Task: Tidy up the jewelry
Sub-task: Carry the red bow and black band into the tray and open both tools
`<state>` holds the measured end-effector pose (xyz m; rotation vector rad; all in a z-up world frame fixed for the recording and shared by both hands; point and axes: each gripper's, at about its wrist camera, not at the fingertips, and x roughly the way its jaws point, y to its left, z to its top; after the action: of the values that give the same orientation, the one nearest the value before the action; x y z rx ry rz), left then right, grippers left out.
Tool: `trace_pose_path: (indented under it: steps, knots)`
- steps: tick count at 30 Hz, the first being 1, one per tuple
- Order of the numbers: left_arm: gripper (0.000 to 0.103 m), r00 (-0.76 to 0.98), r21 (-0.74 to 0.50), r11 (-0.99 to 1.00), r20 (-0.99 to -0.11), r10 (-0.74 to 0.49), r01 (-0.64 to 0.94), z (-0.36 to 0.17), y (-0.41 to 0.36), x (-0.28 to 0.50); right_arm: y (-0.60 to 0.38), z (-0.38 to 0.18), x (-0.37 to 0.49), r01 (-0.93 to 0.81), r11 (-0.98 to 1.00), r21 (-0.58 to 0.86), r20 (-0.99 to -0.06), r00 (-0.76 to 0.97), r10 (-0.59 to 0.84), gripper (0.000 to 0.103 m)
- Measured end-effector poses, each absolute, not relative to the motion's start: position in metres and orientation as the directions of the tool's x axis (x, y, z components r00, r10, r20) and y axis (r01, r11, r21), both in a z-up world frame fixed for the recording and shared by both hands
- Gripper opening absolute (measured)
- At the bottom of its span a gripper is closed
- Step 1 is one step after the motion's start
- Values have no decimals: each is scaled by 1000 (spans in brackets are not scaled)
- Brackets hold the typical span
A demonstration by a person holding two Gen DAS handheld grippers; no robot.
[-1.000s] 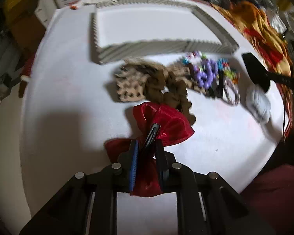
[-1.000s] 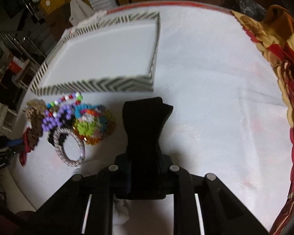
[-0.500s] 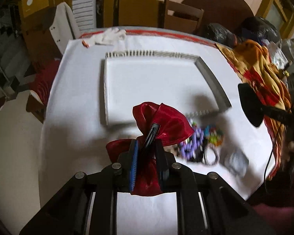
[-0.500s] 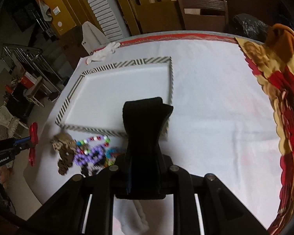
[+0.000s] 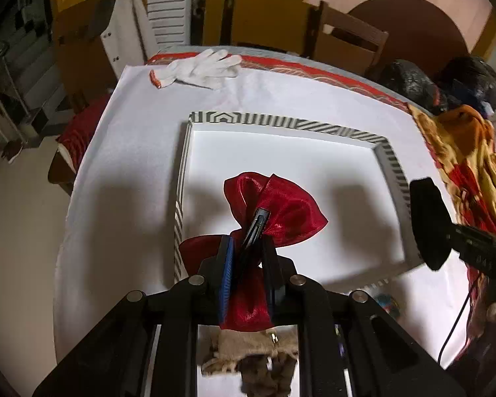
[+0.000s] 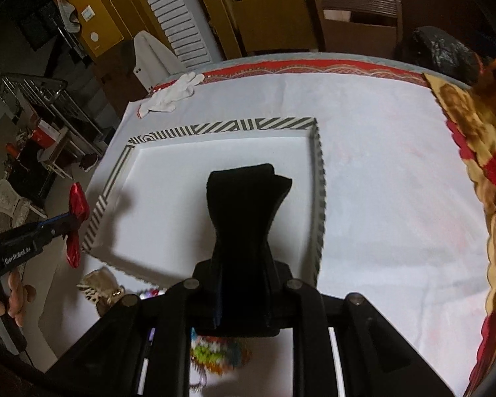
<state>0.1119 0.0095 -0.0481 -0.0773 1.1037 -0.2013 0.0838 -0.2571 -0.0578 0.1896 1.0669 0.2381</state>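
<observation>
**Red satin bow and black velvet bow hanging over the striped tray**

Red, glossy satin is catching the light where the left gripper [image 5: 247,258] is pinching a red satin hair bow [image 5: 274,208] by its knot, the jaws clamped on the dark clip at its middle. The bow is hanging above the near-left part of the shallow white tray with the grey-and-white striped rim [image 5: 180,192], its lobes puffed and slightly creased.

Across the tray, the right gripper [image 6: 241,284] is holding a black velvet bow-shaped piece [image 6: 244,205], the jaws closed tight on its narrow waist. The matte, soft fabric is flaring above the tray's white floor, nearer its right wall.

Both pieces look ready for placing. To do this well, each gripper should be coming down until the fabric is resting on the tray floor before the jaws part, with the two bows kept apart so neither is covering the other. Satin is slippery and springy, so it may be sliding or rolling on release; velvet is likely gripping the pads a little.

Below the tray's near rim, a beige woven pouch [image 5: 248,347] and a heap of coloured bead jewellery [image 6: 215,354] are waiting on the white tablecloth [image 6: 380,198]. Beyond the far rim, a white cotton glove [image 5: 201,69] is lying flat.
</observation>
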Motion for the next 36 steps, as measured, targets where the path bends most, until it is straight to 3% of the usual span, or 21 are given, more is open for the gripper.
trace_pose_path:
  steps: [16,17,19,22,27,36]
  knots:
    - [7,336,-115,993,-935,-115,21,-104,11,144,-261,-131,120,-48,966,253,-912,322,254,23]
    - [8,335,-120,993,-934,-120,20,-105,11,145,-259,-130,120,-57,966,253,-909,329,257,25]
    - [11,331,-122,992,-935,-123,23,-106,9,148,-256,-128,121,-82,968,238,-908,335,251,44]
    - [18,353,-115,993,-929,-114,18,-101,10,144,-253,-120,119,-95,968,231,-900,358,250,61]
    - [20,423,-105,994,-901,-92,-7,-79,13,129,-260,-96,103,-90,955,282,-864,409,293,69]
    - [20,499,-86,996,-865,-58,-34,-44,14,94,-259,-55,66,-87,949,304,-818,486,307,73]
